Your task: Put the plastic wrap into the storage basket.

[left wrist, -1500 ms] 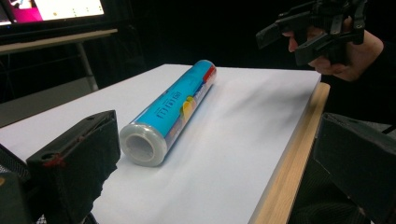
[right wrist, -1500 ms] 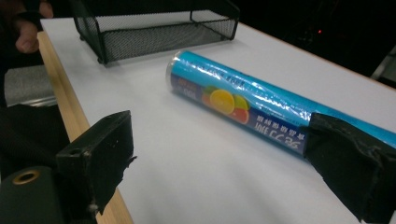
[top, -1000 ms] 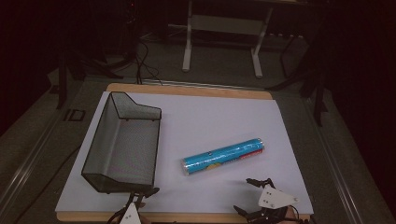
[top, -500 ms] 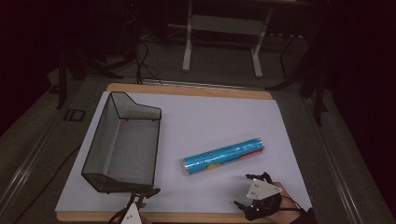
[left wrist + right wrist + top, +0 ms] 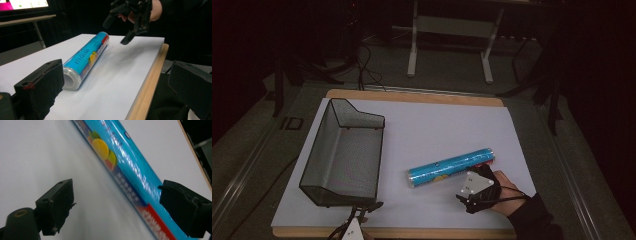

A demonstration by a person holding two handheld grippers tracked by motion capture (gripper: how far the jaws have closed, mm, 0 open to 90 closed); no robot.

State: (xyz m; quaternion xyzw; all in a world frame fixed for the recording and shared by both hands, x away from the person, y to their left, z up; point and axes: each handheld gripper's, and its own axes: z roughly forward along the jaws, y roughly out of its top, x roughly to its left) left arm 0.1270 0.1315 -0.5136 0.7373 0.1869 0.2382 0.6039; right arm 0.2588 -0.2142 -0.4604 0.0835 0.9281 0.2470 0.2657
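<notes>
A blue foil-wrapped roll [image 5: 451,167] with fruit pictures lies slantwise on the white board [image 5: 437,125]. My right gripper [image 5: 482,176], held in a hand, hovers just over the roll's red right end. In the right gripper view the roll [image 5: 122,157] runs diagonally below the right gripper [image 5: 116,192]. Its jaws have just been closing but stand apart, with the roll beneath them and untouched. My left gripper [image 5: 364,209] rests at the board's near edge by the basket. The left gripper [image 5: 115,75] is open and faces the roll [image 5: 85,56] and the right gripper [image 5: 116,32] farther off.
A black wire-mesh basket [image 5: 379,150] stands on the left part of the board, its tall end at the back. The board has a wooden rim [image 5: 412,95]. Dark floor, cables and a table frame [image 5: 447,45] lie beyond.
The right gripper has moved up and leftward from the board's near right corner to the roll's right end. The left gripper and the roll have stayed put.
</notes>
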